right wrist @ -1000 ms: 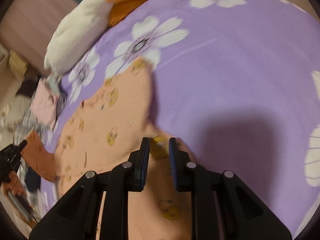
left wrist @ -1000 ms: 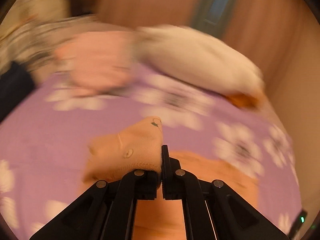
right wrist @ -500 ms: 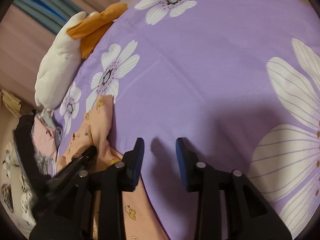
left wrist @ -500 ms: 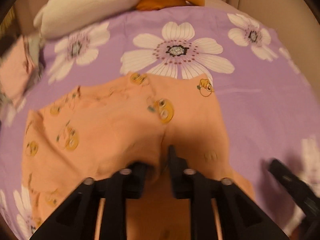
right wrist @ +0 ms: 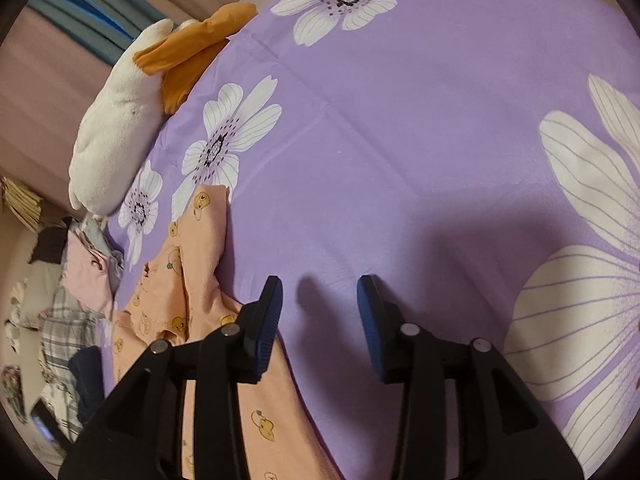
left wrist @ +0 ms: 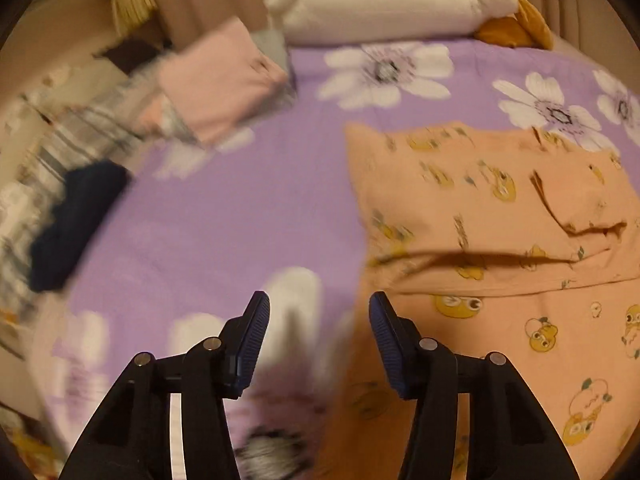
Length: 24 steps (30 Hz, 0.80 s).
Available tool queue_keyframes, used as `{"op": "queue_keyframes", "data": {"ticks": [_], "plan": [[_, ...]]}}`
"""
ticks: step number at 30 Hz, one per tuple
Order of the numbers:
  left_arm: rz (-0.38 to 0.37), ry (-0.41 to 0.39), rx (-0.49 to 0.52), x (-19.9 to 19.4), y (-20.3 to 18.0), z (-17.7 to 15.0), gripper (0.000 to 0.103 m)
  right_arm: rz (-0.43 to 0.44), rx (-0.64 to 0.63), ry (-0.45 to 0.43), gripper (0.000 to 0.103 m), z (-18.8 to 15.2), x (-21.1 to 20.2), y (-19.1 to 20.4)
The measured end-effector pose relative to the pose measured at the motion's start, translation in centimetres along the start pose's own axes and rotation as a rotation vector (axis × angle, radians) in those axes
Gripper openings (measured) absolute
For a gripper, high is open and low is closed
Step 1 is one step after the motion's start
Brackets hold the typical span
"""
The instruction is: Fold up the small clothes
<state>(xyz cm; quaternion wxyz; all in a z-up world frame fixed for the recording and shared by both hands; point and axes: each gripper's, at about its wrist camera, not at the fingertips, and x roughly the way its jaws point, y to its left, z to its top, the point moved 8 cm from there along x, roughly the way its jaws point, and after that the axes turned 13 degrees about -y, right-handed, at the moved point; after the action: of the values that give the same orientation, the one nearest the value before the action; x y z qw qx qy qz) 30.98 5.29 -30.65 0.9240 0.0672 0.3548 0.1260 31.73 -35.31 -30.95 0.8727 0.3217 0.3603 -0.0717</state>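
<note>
An orange garment printed with yellow cartoon chicks (left wrist: 496, 240) lies folded over itself on the purple flowered bedsheet (left wrist: 240, 208). It fills the right half of the left wrist view. My left gripper (left wrist: 318, 320) is open and empty, just left of the garment's edge. In the right wrist view the garment (right wrist: 192, 280) lies at lower left. My right gripper (right wrist: 318, 300) is open and empty over bare sheet (right wrist: 400, 140), to the right of the garment.
A white and orange plush pillow (left wrist: 392, 0) lies at the head of the bed. A folded pink garment (left wrist: 224, 80), plaid cloth (left wrist: 92, 136) and a dark garment (left wrist: 76, 220) lie at the left side.
Both grippers have let go of the orange garment and opened wide. The left gripper has swung left off the garment. The garment now lies folded on the sheet.
</note>
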Motion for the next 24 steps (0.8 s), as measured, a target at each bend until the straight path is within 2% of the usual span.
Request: {"op": "queue_keyframes", "data": {"ticks": [2,3,5,6,7,9,11,12,16,18,21,22,23,24], "plan": [[0.006,0.039,-0.051,2.2,-0.5,-0.7,0.054,-0.012,-0.061,0.003,0.042,-0.2,0.1,0.8],[0.028,0.023,-0.069,2.8,-0.7,-0.3,0.054,-0.014,-0.096,0.006,0.042,-0.4,0.0,1.3],[0.048,0.013,-0.028,2.9,-0.6,0.5,0.054,-0.002,-0.162,0.005,0.042,-0.7,-0.4,2.5],[0.046,0.020,-0.052,3.0,-0.3,0.5,0.054,0.025,-0.207,-0.013,0.043,-0.7,-0.9,3.7],[0.023,0.022,-0.103,3.2,0.2,0.2,0.054,0.050,-0.248,-0.030,0.045,-0.7,-1.3,4.7],[-0.041,0.021,-0.204,3.9,1.3,-0.6,0.056,0.095,-0.382,-0.074,0.058,-1.0,-2.3,7.7],[-0.093,0.030,-0.304,4.2,2.5,-0.8,0.056,0.122,-0.511,-0.100,0.064,-2.3,-2.6,10.3],[-0.103,0.033,-0.324,4.4,2.5,-0.8,0.056,0.138,-0.566,-0.101,0.064,-3.2,-2.5,11.5],[-0.075,0.003,-0.252,4.3,1.6,-0.6,0.056,0.165,-0.785,-0.035,0.063,-7.4,-0.3,15.2],[-0.060,0.000,-0.240,4.2,1.7,-0.6,0.056,0.150,-0.874,-0.044,0.063,-8.6,1.3,16.9],[-0.066,-0.002,-0.250,4.4,1.9,-0.6,0.056,0.156,-0.916,-0.011,0.067,-9.8,3.8,19.0],[-0.068,-0.003,-0.251,4.4,1.9,-0.7,0.056,0.135,-0.932,0.007,0.066,-10.1,4.8,19.5],[-0.069,-0.003,-0.253,4.5,2.0,-0.7,0.057,0.070,-0.957,0.026,0.062,-10.5,6.3,19.6],[-0.068,-0.005,-0.252,4.6,2.0,-0.7,0.057,0.004,-0.975,0.057,0.047,-10.9,7.7,19.5]]}}
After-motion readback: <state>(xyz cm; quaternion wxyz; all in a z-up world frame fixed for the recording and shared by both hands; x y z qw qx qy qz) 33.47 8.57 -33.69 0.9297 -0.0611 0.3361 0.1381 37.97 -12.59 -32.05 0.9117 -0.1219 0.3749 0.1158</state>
